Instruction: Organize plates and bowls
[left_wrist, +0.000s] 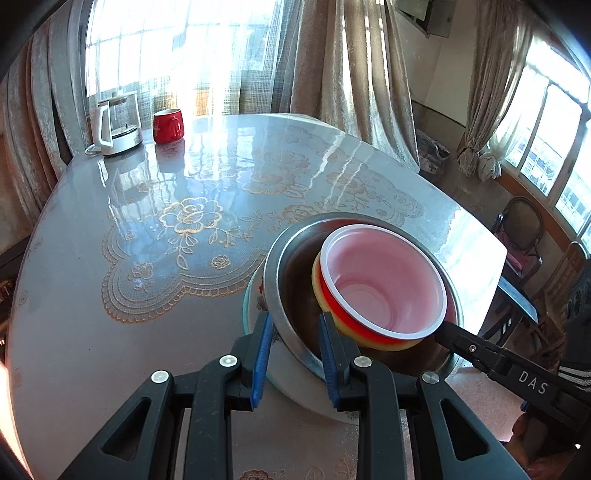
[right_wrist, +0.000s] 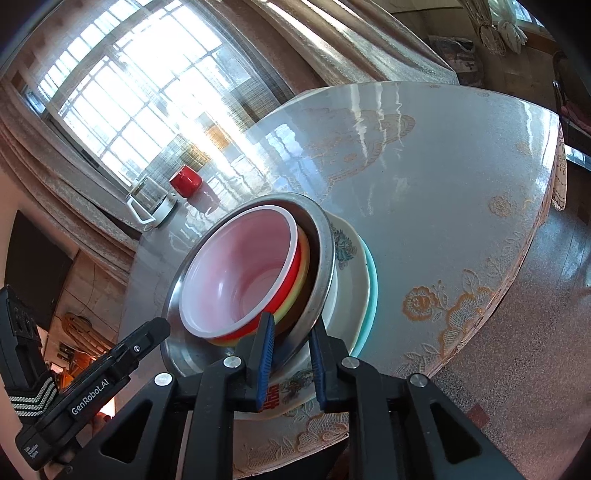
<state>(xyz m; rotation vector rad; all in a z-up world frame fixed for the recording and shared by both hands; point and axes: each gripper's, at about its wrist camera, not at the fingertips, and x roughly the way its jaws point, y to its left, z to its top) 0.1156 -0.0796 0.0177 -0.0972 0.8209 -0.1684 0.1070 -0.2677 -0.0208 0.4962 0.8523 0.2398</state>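
Note:
A red bowl (left_wrist: 384, 280) with a pale pink inside sits in a yellow bowl (left_wrist: 316, 275), and both are nested in a steel bowl (left_wrist: 291, 273). That stack stands on a white patterned plate (right_wrist: 343, 240) over a teal plate (right_wrist: 371, 280). My left gripper (left_wrist: 295, 347) is shut on the steel bowl's near rim, one blue pad outside and one inside. My right gripper (right_wrist: 291, 354) grips the same steel bowl (right_wrist: 321, 236) at its rim from the other side. Each gripper shows in the other's view: right gripper (left_wrist: 448, 330), left gripper (right_wrist: 159, 326).
A red mug (left_wrist: 168, 125) and a glass kettle (left_wrist: 116, 125) stand at the far side of the round table (left_wrist: 110, 192) by the window. The table's edge runs just right of the stack. Chairs (left_wrist: 521, 236) stand beyond it on the floor.

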